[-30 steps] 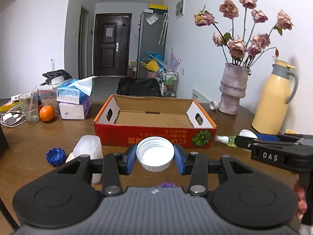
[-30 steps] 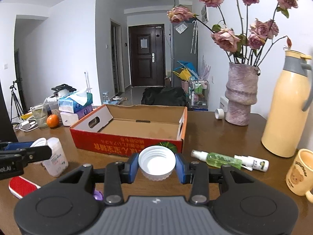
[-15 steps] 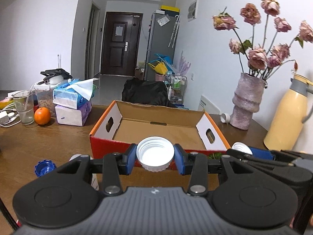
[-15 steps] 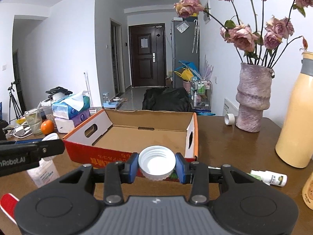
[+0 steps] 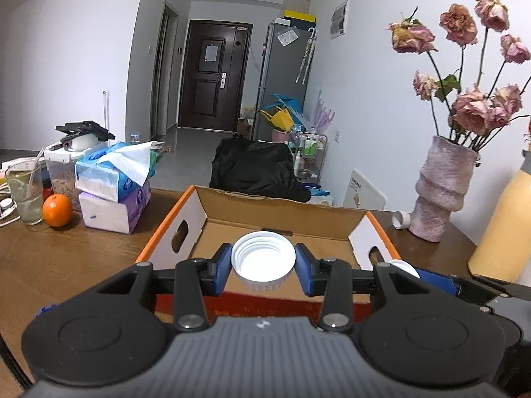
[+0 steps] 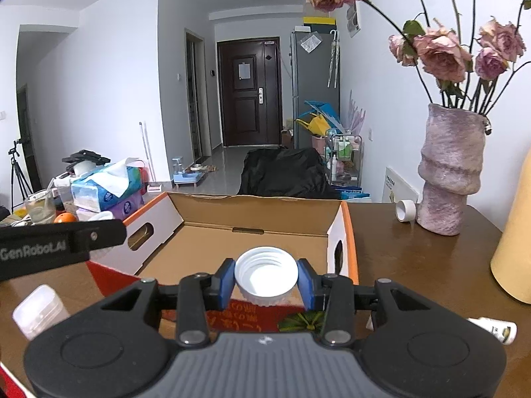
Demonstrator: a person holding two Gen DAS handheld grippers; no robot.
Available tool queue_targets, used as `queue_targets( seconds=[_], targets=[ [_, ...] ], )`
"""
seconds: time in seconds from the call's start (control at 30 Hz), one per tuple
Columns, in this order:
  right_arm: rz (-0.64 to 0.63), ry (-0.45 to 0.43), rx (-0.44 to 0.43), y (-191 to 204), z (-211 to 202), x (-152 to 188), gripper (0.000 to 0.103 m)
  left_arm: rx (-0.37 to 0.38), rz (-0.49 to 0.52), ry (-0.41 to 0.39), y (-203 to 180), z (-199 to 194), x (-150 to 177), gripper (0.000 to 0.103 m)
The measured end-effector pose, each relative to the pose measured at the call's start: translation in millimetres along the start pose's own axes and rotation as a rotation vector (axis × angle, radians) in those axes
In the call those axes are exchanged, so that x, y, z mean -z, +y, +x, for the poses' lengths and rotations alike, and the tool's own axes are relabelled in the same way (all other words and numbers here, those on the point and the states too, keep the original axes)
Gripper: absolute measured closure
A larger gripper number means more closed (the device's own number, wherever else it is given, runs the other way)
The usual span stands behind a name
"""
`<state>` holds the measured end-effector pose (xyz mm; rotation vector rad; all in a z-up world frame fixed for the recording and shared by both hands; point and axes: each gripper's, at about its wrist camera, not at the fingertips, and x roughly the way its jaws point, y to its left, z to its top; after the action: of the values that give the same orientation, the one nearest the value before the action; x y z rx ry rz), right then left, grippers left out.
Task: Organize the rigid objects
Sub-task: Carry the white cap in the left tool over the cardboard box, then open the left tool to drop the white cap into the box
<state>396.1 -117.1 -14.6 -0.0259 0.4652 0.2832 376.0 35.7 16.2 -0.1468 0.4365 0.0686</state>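
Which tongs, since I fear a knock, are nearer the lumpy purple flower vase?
Right. The right tongs sit left of the lumpy purple flower vase; the left tongs are farther left.

A dark brown wooden bench (image 6: 415, 258) carries everything. Near its middle sits an open cardboard box (image 6: 252, 212) with orange rims and a red front. To the far left stand stacked tissue packs (image 5: 113, 182), an orange (image 5: 57, 210) just beside them, and a glass with a straw (image 5: 25, 195) next to the orange. On the right, a mottled lilac vase (image 6: 448, 172) stands at the far edge with a small white roll (image 6: 405, 210) just beside it. A yellow flask (image 5: 504, 225) stands nearer on the right. Close in lie a small white bottle (image 6: 494, 330) and, left, a translucent container (image 6: 38, 311).
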Motion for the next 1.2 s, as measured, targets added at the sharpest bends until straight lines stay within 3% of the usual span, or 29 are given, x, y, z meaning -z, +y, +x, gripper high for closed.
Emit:
queue_targets(
  seconds=[0.73,1.2],
  targets=[
    [0.032,0.056,0.035,-8,82,-28,0.064,-0.122,0.016,0.062,6,85,-16,0.061],
    [0.007,0.096,0.046,-4,103,-23,0.064,-0.15,0.047,0.115,7,117,-10,0.061]
  ],
)
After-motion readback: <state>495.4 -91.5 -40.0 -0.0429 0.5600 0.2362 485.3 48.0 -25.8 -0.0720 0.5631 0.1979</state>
